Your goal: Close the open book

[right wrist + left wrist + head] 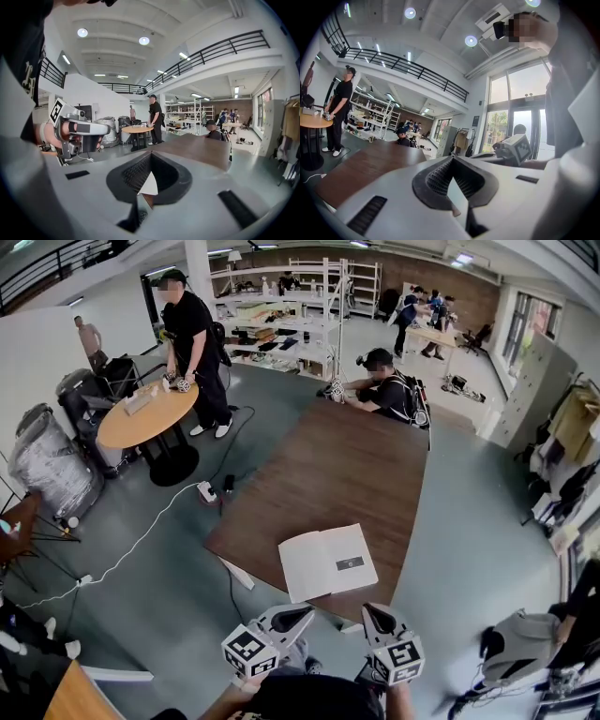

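One open book point(328, 562) lies flat at the near end of the single brown worktop point(356, 465). Two claws hover just short of it, the left claw point(298, 615) and the right claw point(372, 612), both closed and empty.

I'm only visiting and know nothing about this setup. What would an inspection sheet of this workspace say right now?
Surface: brown table, bare wood, well lit.
Job's things: open book lies flat at the table's near edge, white pages up, with a dark label on its right page.
Clutter: nothing seen on the table besides the book.
Grippers: left gripper and right gripper hover just short of the book, fingers together, nothing held.
Cables: white cable runs across the floor to a power strip left of the table.
Surroundings: seated person at the table's far end; standing person by a round table; shelves behind.
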